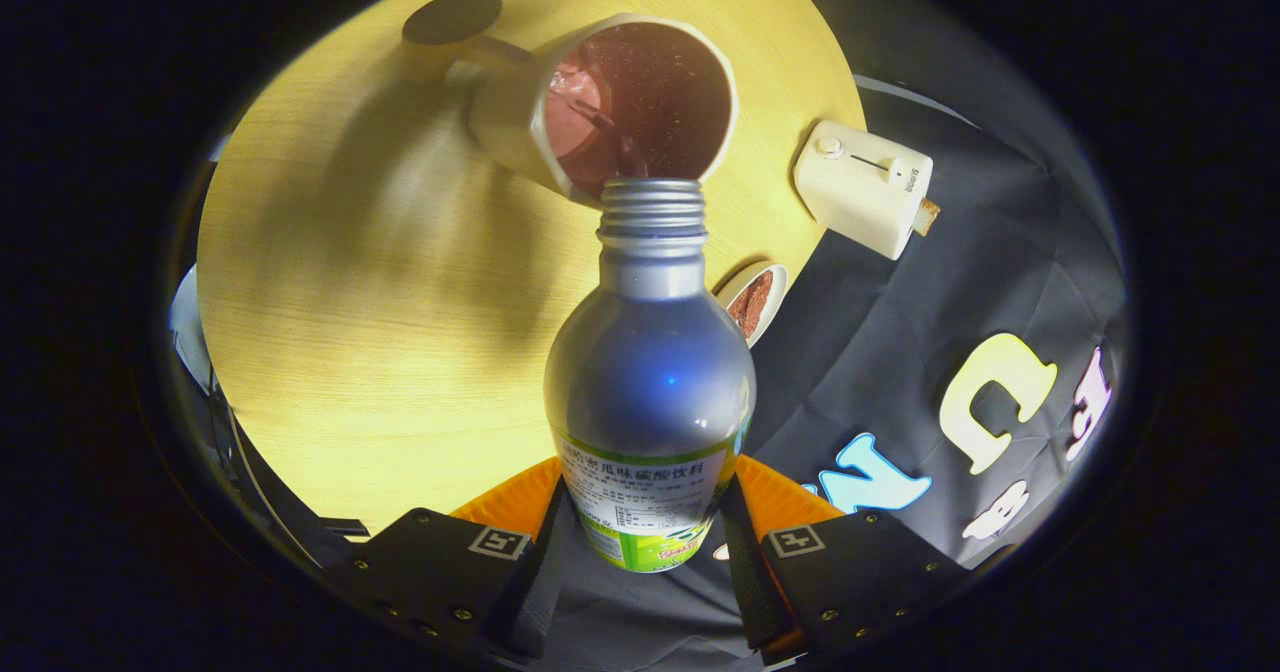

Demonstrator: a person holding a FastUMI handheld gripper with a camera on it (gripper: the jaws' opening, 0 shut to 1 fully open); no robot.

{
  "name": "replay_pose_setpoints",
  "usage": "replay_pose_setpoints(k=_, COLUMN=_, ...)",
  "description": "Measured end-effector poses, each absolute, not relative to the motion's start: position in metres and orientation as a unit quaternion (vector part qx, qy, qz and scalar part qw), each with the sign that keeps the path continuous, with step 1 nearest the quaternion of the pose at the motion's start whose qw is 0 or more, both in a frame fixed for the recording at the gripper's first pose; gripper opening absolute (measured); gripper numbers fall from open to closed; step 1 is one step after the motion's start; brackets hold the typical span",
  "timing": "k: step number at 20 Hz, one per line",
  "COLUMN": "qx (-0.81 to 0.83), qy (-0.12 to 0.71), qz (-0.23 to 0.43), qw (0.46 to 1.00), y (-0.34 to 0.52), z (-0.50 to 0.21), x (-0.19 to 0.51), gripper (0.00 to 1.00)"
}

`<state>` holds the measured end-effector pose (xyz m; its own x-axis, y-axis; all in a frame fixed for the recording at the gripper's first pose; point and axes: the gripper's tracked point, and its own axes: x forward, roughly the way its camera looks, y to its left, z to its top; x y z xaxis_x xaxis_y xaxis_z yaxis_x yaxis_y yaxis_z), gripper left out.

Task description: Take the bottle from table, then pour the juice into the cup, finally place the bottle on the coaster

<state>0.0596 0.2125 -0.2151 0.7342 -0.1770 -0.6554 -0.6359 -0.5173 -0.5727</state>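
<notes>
- The bottle point(650, 372) is a silver metal one with a green and white label, and it has no cap on its threaded neck. It sits between the two fingers, which are closed on its lower body from both sides, so the gripper point(645, 542) holds it firmly.
- The bottle is tipped forward, and its open mouth is just at the near rim of the cup point(625, 102).
- The cup is a pale mug with a handle on its far side; inside it I see dark reddish juice with small bubbles.
- I judge that the pouring step is in hand, because the mouth is over the cup and the cup already holds liquid. Whether juice is flowing right now, I cannot tell.
- The coaster point(452, 16) is a dark round disc on the yellow wooden desk point(350, 302), beyond the cup, close to its handle.
- The next move, in my opinion, calls for turning the bottle upright, then carrying it past the cup without knocking it, and setting it flat on the coaster.
- To the side stand a cream toaster point(862, 197) with a slice in it and a small dish point(752, 302) near the desk's edge.
</notes>
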Motion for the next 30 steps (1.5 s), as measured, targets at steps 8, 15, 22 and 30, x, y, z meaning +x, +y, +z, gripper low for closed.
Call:
replay_pose_setpoints(k=8, qx=-0.839, qy=0.246, qz=0.269, qw=0.404, y=0.214, z=-0.209, x=0.064, gripper=0.71)
replay_pose_setpoints(k=15, qx=-0.847, qy=0.251, qz=0.263, qw=0.387, y=0.215, z=-0.204, x=0.063, gripper=0.71)
replay_pose_setpoints(k=22, qx=-0.857, qy=0.248, qz=0.258, qw=0.371, y=0.220, z=-0.192, x=0.066, gripper=0.71)
replay_pose_setpoints(k=30, qx=-0.872, qy=0.245, qz=0.253, qw=0.341, y=0.223, z=-0.183, x=0.068, gripper=0.71)
